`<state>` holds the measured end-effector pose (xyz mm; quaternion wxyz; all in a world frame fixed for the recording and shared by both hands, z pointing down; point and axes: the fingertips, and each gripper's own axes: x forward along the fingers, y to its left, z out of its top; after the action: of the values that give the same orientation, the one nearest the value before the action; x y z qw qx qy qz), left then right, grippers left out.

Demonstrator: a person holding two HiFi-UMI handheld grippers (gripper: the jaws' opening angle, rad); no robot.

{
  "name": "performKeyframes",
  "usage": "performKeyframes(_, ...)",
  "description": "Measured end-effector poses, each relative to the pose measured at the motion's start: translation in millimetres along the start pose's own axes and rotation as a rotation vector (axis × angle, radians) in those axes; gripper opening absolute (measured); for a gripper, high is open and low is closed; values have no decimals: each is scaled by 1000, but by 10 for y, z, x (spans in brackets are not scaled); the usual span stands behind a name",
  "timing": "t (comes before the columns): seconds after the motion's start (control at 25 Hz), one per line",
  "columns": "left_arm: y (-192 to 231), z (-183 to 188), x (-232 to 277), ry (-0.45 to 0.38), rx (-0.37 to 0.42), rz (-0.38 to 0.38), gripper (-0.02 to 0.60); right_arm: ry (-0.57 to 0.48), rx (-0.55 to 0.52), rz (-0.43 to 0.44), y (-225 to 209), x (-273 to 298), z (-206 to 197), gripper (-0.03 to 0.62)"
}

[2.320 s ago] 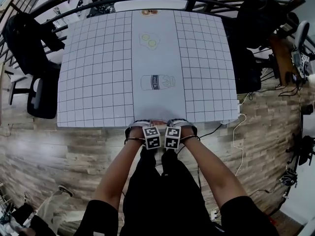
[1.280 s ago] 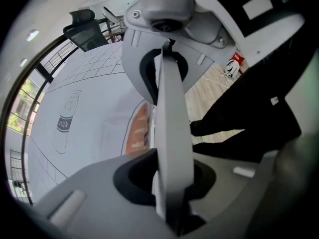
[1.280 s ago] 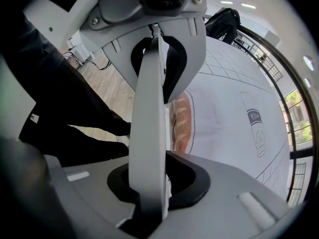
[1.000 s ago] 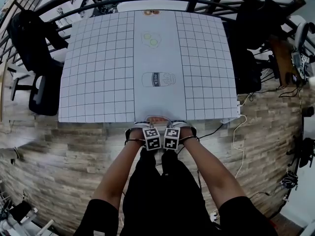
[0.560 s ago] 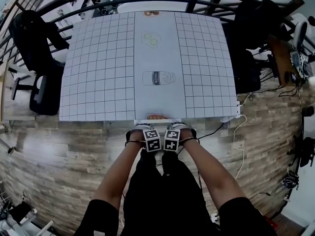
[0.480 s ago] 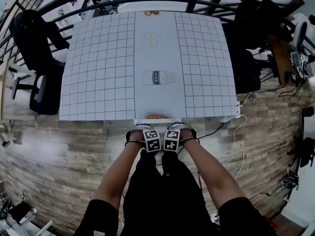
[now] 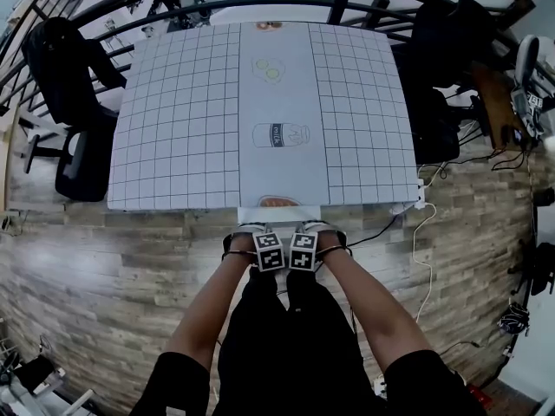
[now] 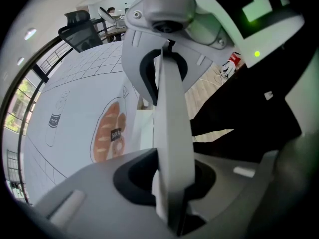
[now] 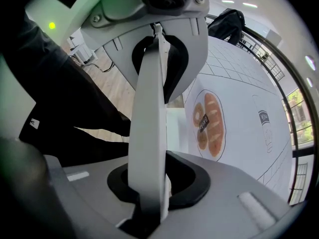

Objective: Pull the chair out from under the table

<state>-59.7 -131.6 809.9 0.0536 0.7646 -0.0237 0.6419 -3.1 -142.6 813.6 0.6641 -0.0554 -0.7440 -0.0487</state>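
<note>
The chair shows only as a narrow white back rail (image 7: 279, 218) just in front of the table (image 7: 173, 146); its seat is hidden. Both grippers point down side by side at that rail. In the left gripper view my left gripper (image 8: 169, 133) is shut on the rail's white edge (image 8: 172, 108), which runs between its jaws. The right gripper view shows my right gripper (image 9: 152, 128) shut on the same white edge (image 9: 149, 98). From the head view the left gripper (image 7: 260, 237) and the right gripper (image 7: 310, 235) stand a little clear of the table's near edge.
The table carries a gridded white cloth with printed eggs, milk and bread (image 7: 279, 203). A black office chair (image 7: 74, 159) stands at its left and dark bags (image 7: 434, 120) at its right. Cables (image 7: 421, 232) trail over the wooden floor. A black railing (image 7: 260, 3) runs behind.
Both grippers have come back toward me, away from the table's edge, with the white rail in them. The bread print at the near edge has come into view.
</note>
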Motion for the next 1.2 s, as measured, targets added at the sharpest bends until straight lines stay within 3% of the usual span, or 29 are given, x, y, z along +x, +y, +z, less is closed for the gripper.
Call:
performKeyframes(0.72, -491, -27, 5, -13, 17, -7, 80, 0, 10, 1, 486, 6, 50, 71)
performKeyframes(0.92, -580, -39, 10, -5, 57, 0, 81, -3, 5, -2, 577, 3, 60, 71)
performKeyframes(1.2, -756, -44, 10, -15, 36, -20, 81, -6, 6, -1, 750, 0, 75, 71)
